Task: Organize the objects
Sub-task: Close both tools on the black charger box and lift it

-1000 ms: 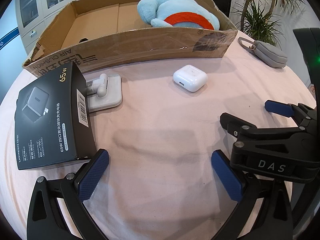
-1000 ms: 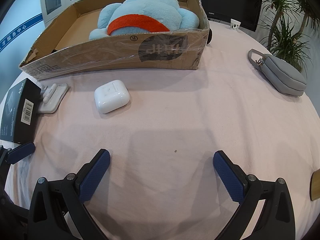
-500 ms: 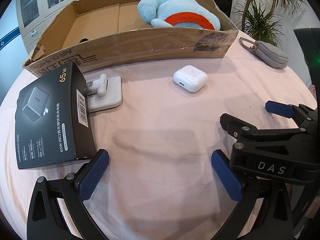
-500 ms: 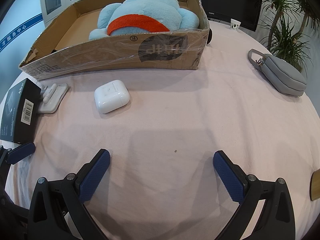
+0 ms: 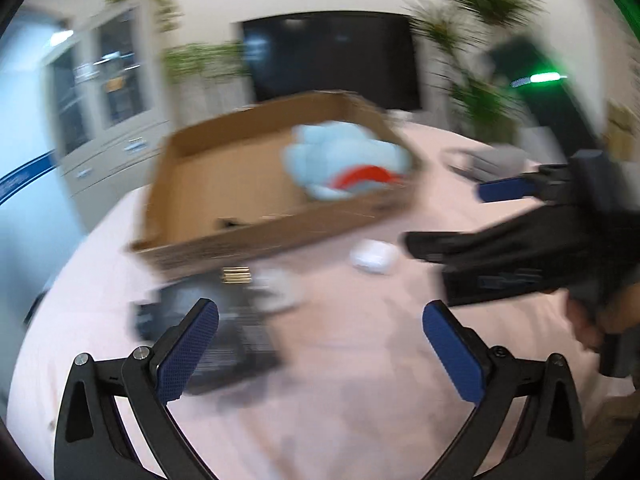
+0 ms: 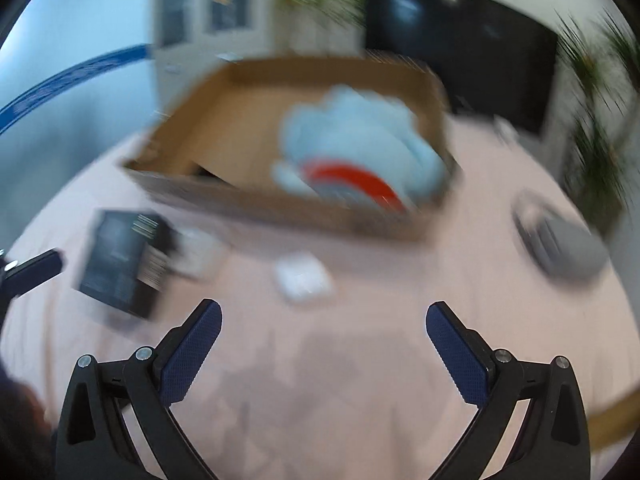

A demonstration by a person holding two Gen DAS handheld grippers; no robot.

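Both views are smeared with motion blur. The left gripper (image 5: 320,344) is spread wide with nothing between its blue pads, held above the pink-covered bench (image 5: 360,380). Just ahead of its left finger lies the black charger box (image 5: 208,320), with a blurred white object (image 5: 276,284) just beyond it, too smeared to name. Ahead and slightly right of the gripper sits the white earbud case (image 5: 374,258). Further ahead stands the open cardboard box (image 5: 224,168), with the blue plush toy (image 5: 348,160) inside at its right end. The right gripper (image 5: 508,216) crosses the right side of this view, its blue pad showing.

Seen from its own camera, the right gripper (image 6: 322,344) is likewise wide open and empty above the bench (image 6: 360,360). The white earbud case (image 6: 304,278) lies just ahead of it, between the fingers' lines. The black charger box (image 6: 124,260) is ahead to the left, the cardboard box (image 6: 256,120) and blue plush toy (image 6: 356,144) beyond, and a grey pouch (image 6: 564,248) well off to the right.
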